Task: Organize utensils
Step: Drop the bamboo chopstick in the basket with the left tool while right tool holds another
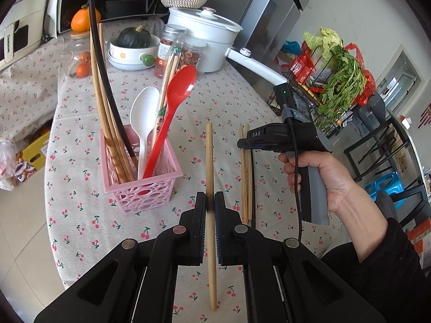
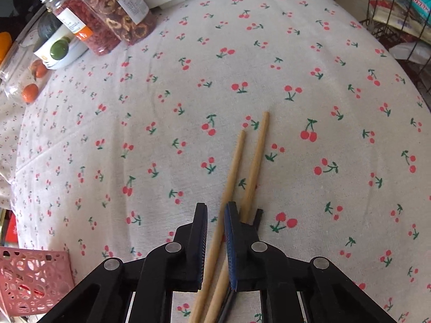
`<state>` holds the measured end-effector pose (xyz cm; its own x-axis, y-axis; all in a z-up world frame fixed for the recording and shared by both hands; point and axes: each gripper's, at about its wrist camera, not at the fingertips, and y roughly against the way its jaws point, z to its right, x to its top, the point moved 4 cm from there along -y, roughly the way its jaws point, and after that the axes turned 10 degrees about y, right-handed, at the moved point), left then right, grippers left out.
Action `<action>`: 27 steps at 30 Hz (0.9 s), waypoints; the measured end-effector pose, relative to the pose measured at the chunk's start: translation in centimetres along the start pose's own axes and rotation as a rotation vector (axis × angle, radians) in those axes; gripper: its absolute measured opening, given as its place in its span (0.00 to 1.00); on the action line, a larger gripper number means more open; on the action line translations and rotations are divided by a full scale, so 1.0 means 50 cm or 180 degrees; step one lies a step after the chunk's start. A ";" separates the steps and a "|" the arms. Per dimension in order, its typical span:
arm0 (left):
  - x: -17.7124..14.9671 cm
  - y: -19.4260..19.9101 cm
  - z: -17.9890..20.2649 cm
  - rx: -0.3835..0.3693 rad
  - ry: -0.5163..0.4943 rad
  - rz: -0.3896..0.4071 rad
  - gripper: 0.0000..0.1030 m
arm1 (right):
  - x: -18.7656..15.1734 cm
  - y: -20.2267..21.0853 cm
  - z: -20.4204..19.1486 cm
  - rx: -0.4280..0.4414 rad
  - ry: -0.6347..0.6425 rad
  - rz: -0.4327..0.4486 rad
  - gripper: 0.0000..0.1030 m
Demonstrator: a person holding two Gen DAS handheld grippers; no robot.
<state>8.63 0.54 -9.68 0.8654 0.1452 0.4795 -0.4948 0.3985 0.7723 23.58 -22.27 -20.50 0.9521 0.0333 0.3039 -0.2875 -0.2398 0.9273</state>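
Observation:
My left gripper point(image 1: 210, 199) is shut on one bare wooden chopstick point(image 1: 209, 158), held above the cherry-print tablecloth point(image 1: 221, 102). Left of it stands a pink basket point(image 1: 145, 188) holding long chopsticks, a white spoon point(image 1: 142, 123) and a red spoon point(image 1: 175, 107). To the right, a hand holds my right gripper point(image 1: 241, 145) over two chopsticks point(image 1: 246, 183) lying on the cloth. In the right wrist view, my right gripper point(image 2: 216, 210) has its jaws nearly together on one chopstick point(image 2: 234, 167). The other chopstick point(image 2: 257, 148) runs under the right finger.
At the back of the table stand two jars point(image 2: 107, 13), a white pot point(image 1: 204, 35), a bowl with a green squash point(image 1: 133, 40) and oranges point(image 1: 83, 21). A wire rack with greens point(image 1: 336, 80) stands off the table's right edge. The pink basket's corner point(image 2: 29, 277) shows at lower left.

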 end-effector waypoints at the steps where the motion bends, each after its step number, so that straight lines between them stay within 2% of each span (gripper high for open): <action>1: 0.000 0.000 -0.001 0.0006 0.0002 0.0002 0.06 | -0.001 -0.006 0.001 0.0009 -0.0013 -0.0030 0.11; 3: 0.001 0.001 -0.005 0.0021 0.0007 0.0017 0.06 | 0.002 -0.006 -0.005 -0.0041 0.0086 -0.0020 0.11; 7: 0.002 0.016 -0.002 0.0063 -0.0073 0.0117 0.06 | -0.005 -0.010 -0.033 -0.0318 0.0467 0.0010 0.10; 11: 0.005 0.042 0.000 0.0066 -0.0117 0.0253 0.06 | -0.011 0.007 -0.035 -0.0219 0.0476 0.0078 0.09; 13: 0.008 0.061 0.009 0.0036 -0.0147 0.0343 0.06 | -0.010 0.044 -0.044 -0.0236 0.0549 0.0255 0.08; 21: 0.015 0.145 0.068 -0.0054 -0.0370 0.0816 0.06 | -0.051 0.230 -0.098 0.0151 0.0762 0.1011 0.06; 27: 0.045 0.205 0.087 -0.0136 -0.0365 0.1223 0.06 | -0.087 0.345 -0.121 0.0215 0.0870 0.1494 0.05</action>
<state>5.17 1.01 1.14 0.6026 0.1900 0.7751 -0.7747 0.3727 0.5109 13.84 -20.69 -4.52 0.6589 0.1566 0.7357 -0.6591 -0.3511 0.6650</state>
